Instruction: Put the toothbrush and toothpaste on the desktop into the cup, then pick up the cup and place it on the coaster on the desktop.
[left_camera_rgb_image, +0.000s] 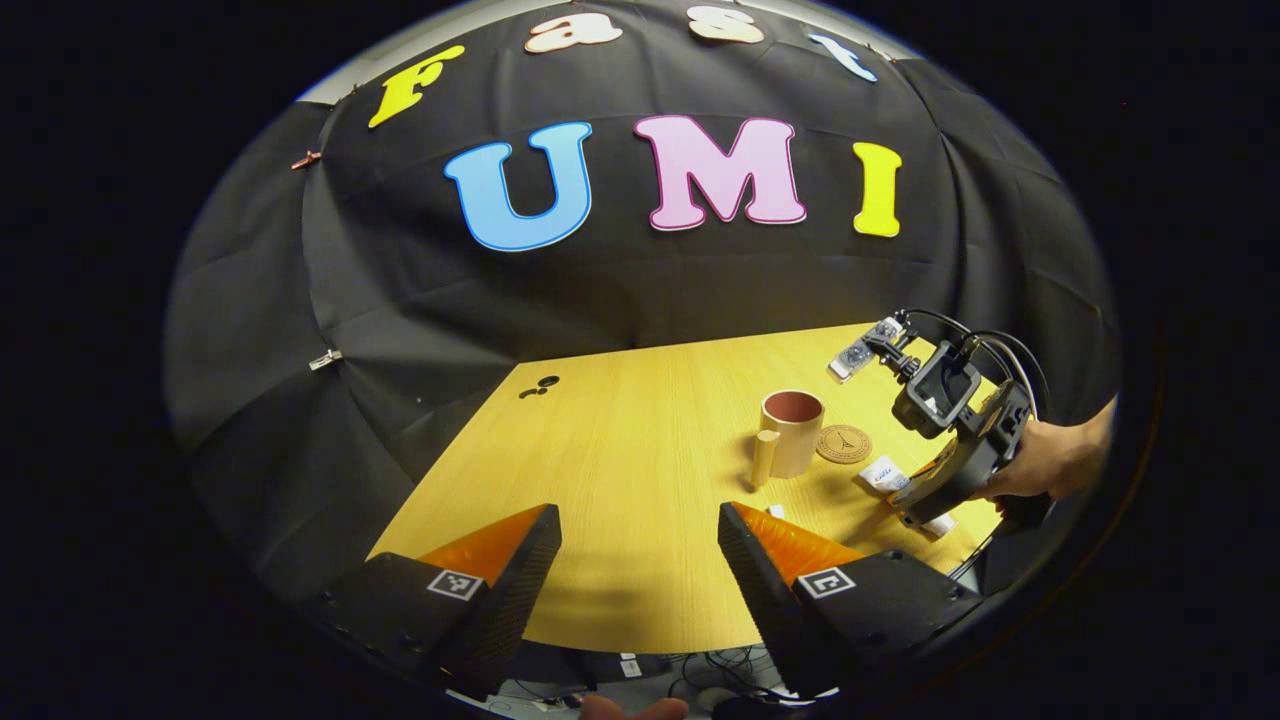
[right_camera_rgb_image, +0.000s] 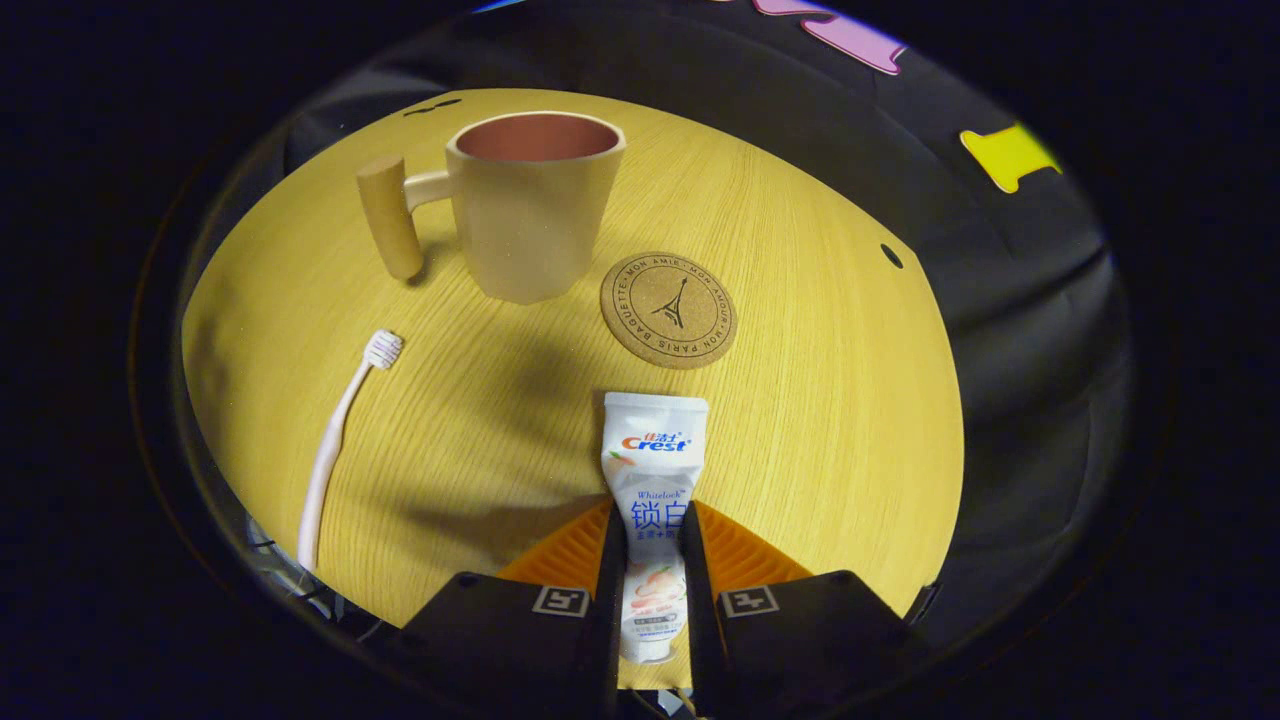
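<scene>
Toothpaste (right_camera_rgb_image: 652, 478) lengthwise between right gripper (right_camera_rgb_image: 650, 560) fingers, clamped, crimped end toward coaster (right_camera_rgb_image: 668, 310), left gripper (left_camera_rgb_image: 640, 560) spread wide.

A beige cup (right_camera_rgb_image: 535, 205) with pinkish inside, white toothpaste (right_camera_rgb_image: 652, 470), pale pink toothbrush (right_camera_rgb_image: 335, 440), brown coaster (right_camera_rgb_image: 668, 310), yellow wood-grain desktop (right_camera_rgb_image: 820, 420).

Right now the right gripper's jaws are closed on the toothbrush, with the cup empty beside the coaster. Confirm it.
Not quite. The right gripper is closed on the toothpaste, as the right gripper view shows; the toothbrush lies loose on the desktop. The cup is empty beside the coaster.
</scene>
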